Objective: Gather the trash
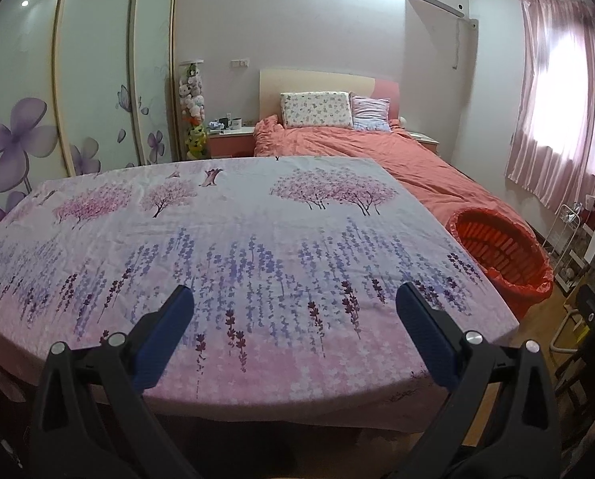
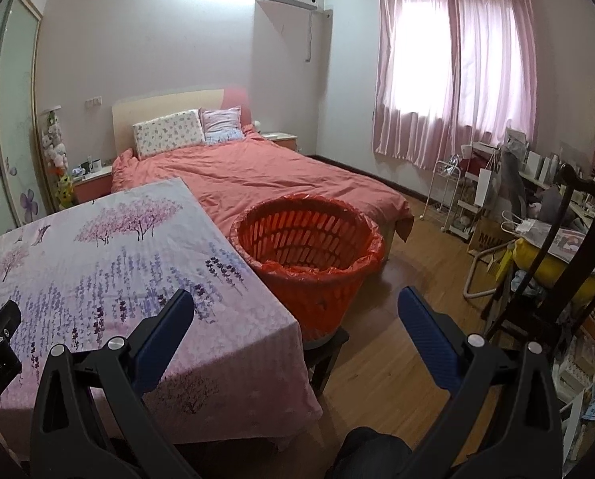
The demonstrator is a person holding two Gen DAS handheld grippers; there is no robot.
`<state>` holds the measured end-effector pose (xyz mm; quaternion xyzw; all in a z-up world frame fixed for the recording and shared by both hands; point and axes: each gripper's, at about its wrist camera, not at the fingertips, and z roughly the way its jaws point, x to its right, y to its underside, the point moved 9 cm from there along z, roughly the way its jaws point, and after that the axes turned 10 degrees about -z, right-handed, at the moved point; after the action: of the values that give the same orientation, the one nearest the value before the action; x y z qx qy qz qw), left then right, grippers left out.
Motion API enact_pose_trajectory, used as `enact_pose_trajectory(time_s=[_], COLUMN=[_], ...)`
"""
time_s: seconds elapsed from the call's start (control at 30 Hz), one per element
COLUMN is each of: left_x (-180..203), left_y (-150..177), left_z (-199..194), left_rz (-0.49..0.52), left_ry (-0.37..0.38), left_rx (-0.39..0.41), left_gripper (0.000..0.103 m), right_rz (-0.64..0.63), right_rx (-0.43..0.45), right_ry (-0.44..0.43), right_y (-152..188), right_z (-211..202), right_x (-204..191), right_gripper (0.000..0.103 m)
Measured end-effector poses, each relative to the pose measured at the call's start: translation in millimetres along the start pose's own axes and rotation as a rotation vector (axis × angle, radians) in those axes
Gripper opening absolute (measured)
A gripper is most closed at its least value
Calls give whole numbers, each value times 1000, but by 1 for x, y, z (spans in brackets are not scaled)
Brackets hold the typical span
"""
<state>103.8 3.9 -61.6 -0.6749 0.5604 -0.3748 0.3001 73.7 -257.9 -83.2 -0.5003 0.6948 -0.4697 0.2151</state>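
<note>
Both tools, left tool [image 1: 295, 305] and right tool [image 2: 296, 307], gape empty over the cloth-covered table [image 1: 257, 239] (no trash visible), lined orange basket [image 2: 307, 239] just beside its right edge; scan table and floor before reaching.

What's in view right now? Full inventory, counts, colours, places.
table cloth: 1, lilac-pink floral, covers table in front
basket: 1, orange with orange liner, on a dark stool right of table
bed cover: 1, salmon, on bed behind table
pillows: 2, floral white and pink, at headboard
curtains: pink, over window on right
wardrobe: white with purple flowers, left wall
plush toys: several, hanging beside wardrobe
chair: 1, dark, far right
left gripper: open, empty
right gripper: open, empty
</note>
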Motion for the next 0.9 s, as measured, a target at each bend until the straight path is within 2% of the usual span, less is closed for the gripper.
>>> enact_pose_trajectory(time_s=[0.57,0.9], left_x=[11,15], left_y=[3,-4], left_z=[-4,-17], left_rz=[22,24], left_ry=[16,-8], left_rx=[-19,17], left_gripper=[99,99], right_rz=[23,29], right_rx=[-20,-10], right_ry=[-24,-27], right_y=[0,-3], right_z=[0,-4], right_x=[2,3], right_gripper=[101,101])
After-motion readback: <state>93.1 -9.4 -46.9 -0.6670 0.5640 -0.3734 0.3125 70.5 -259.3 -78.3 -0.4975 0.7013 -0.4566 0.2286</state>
